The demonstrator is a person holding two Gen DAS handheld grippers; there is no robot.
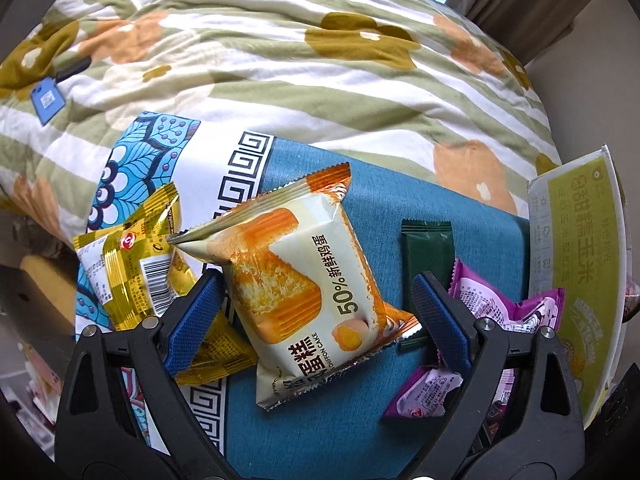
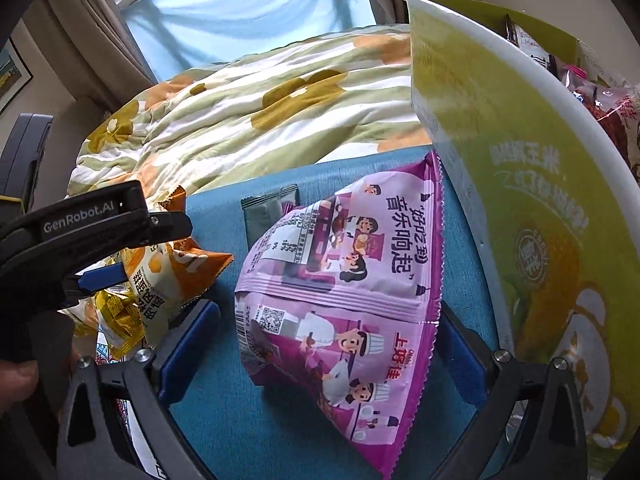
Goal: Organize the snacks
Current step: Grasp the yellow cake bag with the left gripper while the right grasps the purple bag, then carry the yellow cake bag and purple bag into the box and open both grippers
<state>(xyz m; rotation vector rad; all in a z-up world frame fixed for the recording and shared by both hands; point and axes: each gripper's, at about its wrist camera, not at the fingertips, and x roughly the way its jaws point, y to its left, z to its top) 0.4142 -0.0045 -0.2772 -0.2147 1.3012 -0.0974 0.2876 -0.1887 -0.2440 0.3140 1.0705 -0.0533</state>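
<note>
An orange and cream chiffon cake packet (image 1: 304, 292) lies on the blue tablecloth (image 1: 320, 432), between the fingers of my open left gripper (image 1: 320, 312); the pads stand apart from it on both sides. A yellow snack packet (image 1: 132, 272) lies to its left, a dark green sachet (image 1: 426, 264) and purple packets (image 1: 504, 312) to its right. In the right wrist view a large purple snack bag (image 2: 340, 300) lies between the fingers of my open right gripper (image 2: 324, 344). The left gripper's black body (image 2: 92, 228) shows at the left, over the cake packet (image 2: 172, 276).
A tall green and white cardboard box (image 2: 520, 200) stands on the right, holding several snack packets (image 2: 608, 112); it also shows in the left wrist view (image 1: 572, 272). A floral quilt (image 1: 280, 60) covers the bed behind the table. A blue phone (image 1: 46, 98) lies on the quilt.
</note>
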